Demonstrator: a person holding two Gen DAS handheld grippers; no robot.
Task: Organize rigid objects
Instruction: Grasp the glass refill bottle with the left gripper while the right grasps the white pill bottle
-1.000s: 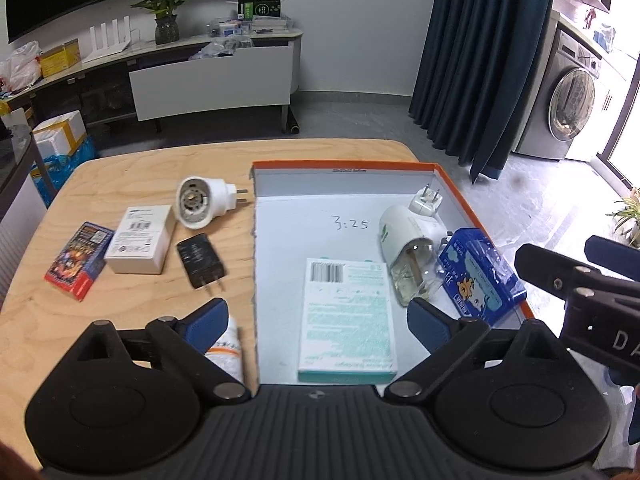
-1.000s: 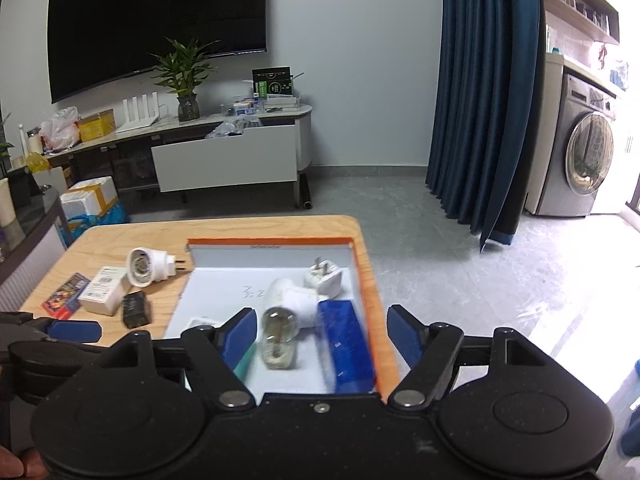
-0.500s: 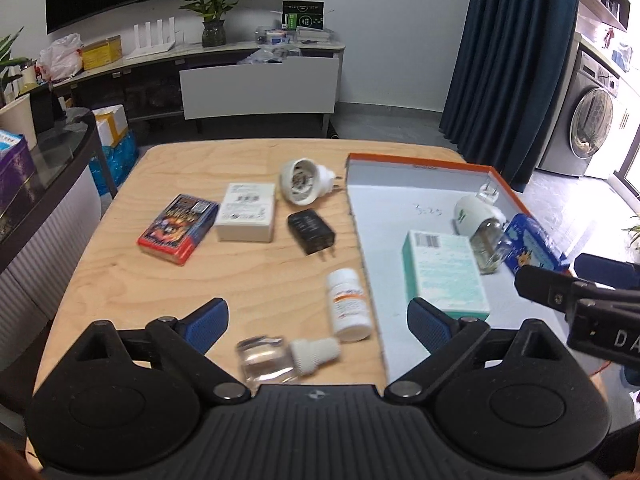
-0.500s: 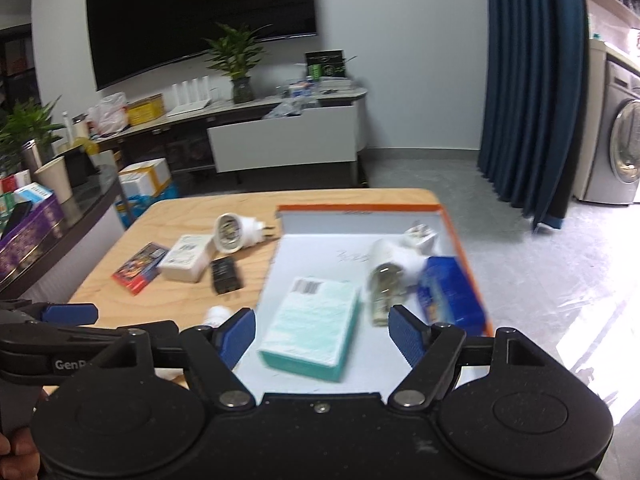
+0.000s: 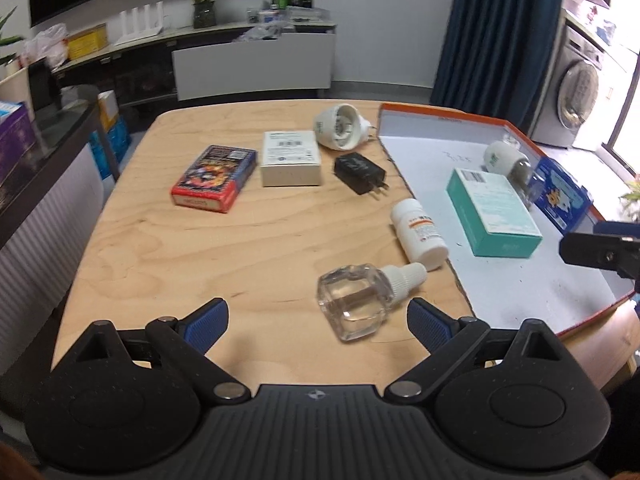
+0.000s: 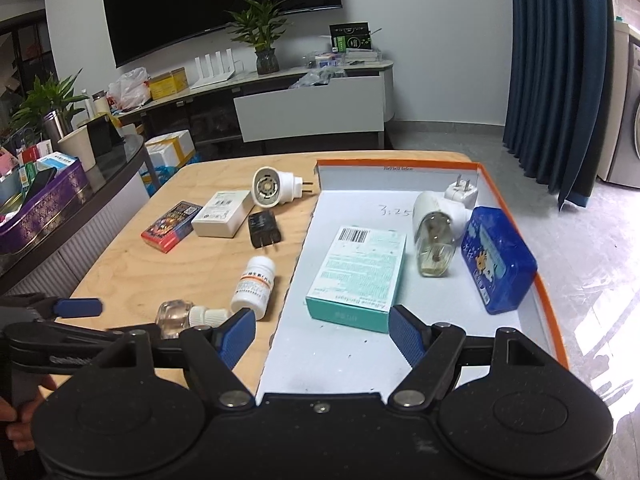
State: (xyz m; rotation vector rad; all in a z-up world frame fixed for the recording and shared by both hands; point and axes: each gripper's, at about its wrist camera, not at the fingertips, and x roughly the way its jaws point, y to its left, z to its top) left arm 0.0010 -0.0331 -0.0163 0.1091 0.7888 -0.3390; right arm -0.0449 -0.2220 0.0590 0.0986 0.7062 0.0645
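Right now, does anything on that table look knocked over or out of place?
Nothing spilled or broken. Two things lie on their sides on the table near the tray: the white pill bottle and the clear glass bottle. In the tray, the plug-in bottle lies tipped over too.

Potted plant, television, washing machine.

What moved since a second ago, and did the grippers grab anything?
Only the grippers moved. The left hand-held gripper swung from over the orange-rimmed tray to the bare table side, now open before the clear glass bottle. The right hand-held gripper dipped toward the teal box, open and empty. Nothing was grabbed or dropped; all objects stayed put.
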